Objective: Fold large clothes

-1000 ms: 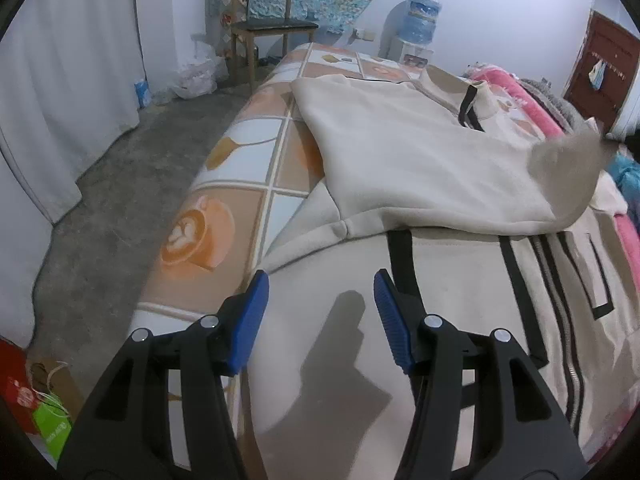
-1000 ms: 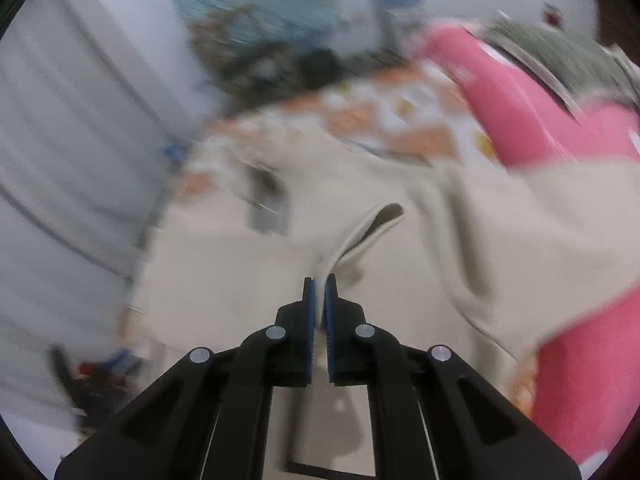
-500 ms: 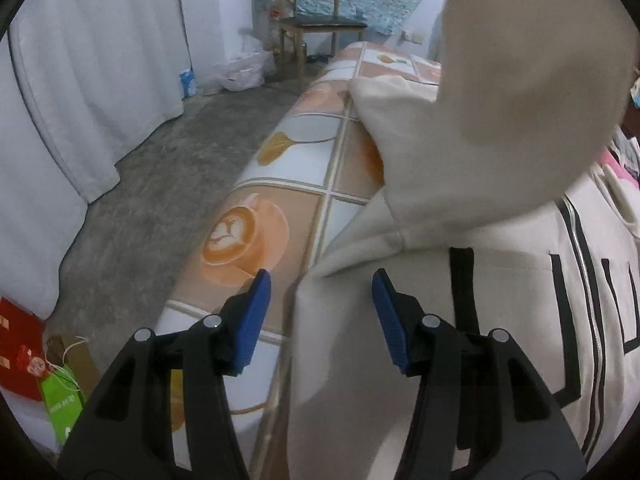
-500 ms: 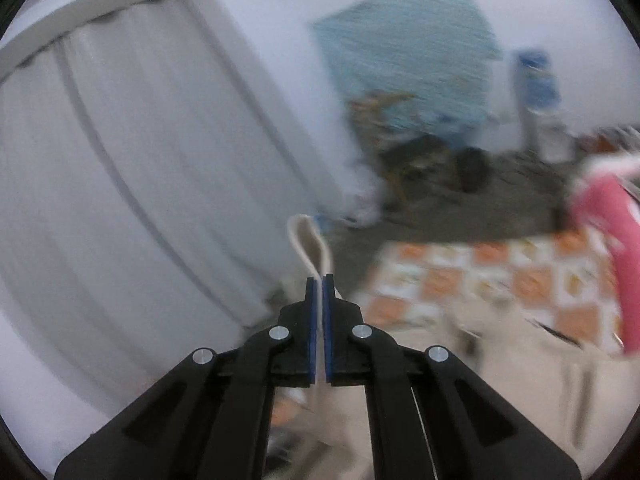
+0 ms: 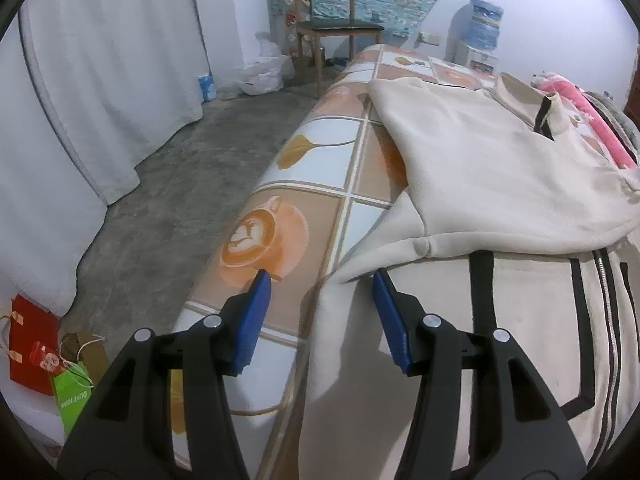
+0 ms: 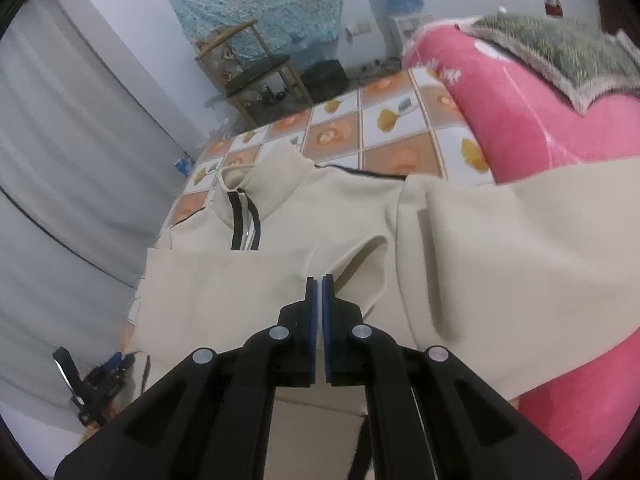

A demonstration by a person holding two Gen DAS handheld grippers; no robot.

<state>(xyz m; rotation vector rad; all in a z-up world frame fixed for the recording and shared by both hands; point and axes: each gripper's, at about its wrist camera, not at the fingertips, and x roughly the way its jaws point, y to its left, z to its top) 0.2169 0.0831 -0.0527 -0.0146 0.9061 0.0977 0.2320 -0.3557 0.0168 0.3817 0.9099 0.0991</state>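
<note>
A large cream zip jacket point(image 5: 500, 184) with black stripes lies on the bed point(image 5: 320, 184), one sleeve folded across its chest. My left gripper point(image 5: 322, 284) is open and empty, low over the jacket's lower left edge near the bed's side. In the right wrist view the jacket point(image 6: 248, 280) lies with its collar and black zip away from me. My right gripper point(image 6: 319, 280) is shut on the cream fabric of the folded sleeve's cuff point(image 6: 360, 264) and holds it just above the jacket.
The bed has a tile-and-coffee print sheet point(image 6: 384, 128). A pink blanket point(image 6: 532, 120) and grey blanket point(image 6: 560, 48) lie along its right. A wooden chair point(image 5: 332, 24), water dispenser point(image 5: 480, 28), white curtains point(image 5: 112, 60) and floor bags point(image 5: 72, 380) stand around.
My right gripper swung the sleeve up high and back down over the jacket's chest. The sleeve that filled the left wrist view half a second ago now lies flat. The left gripper stayed open.
</note>
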